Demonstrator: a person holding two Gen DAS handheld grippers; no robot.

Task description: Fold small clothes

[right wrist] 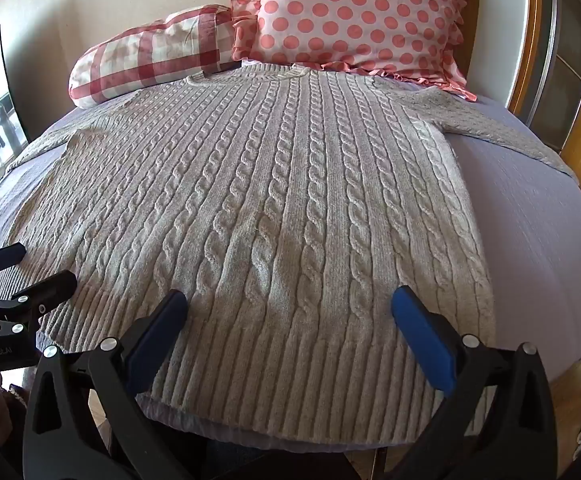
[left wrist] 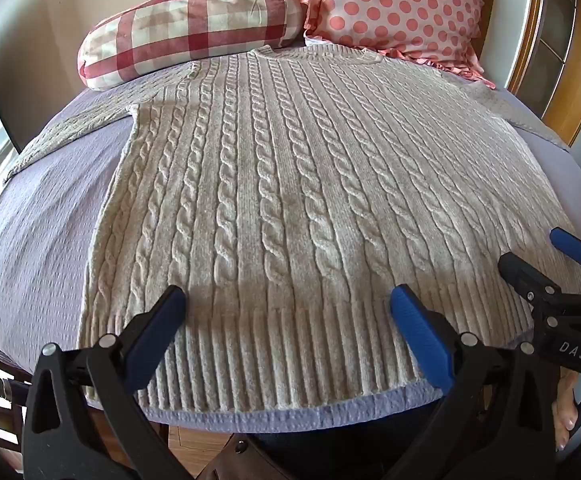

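A cream cable-knit sweater (left wrist: 290, 184) lay flat and face up on the bed (left wrist: 38, 248), hem toward the near edge, collar up by a checked pillow (left wrist: 186, 28) and a spotted pillow (left wrist: 398, 4), with both sleeves spread out to the sides. The left gripper (left wrist: 288, 300) hovered over the ribbed hem with its jaws wide apart, holding nothing. The right gripper (right wrist: 290, 300) sat the same way over the hem, jaws fully spread and empty.

No fold had been started. The knit looked thick and loose, so a shallow pinch might have caught only the top layer and pulled front from back. The hem lay close to the bed's edge, and dragging it nearer could have let it slide off. Uneven lifting could have skewed the fold.
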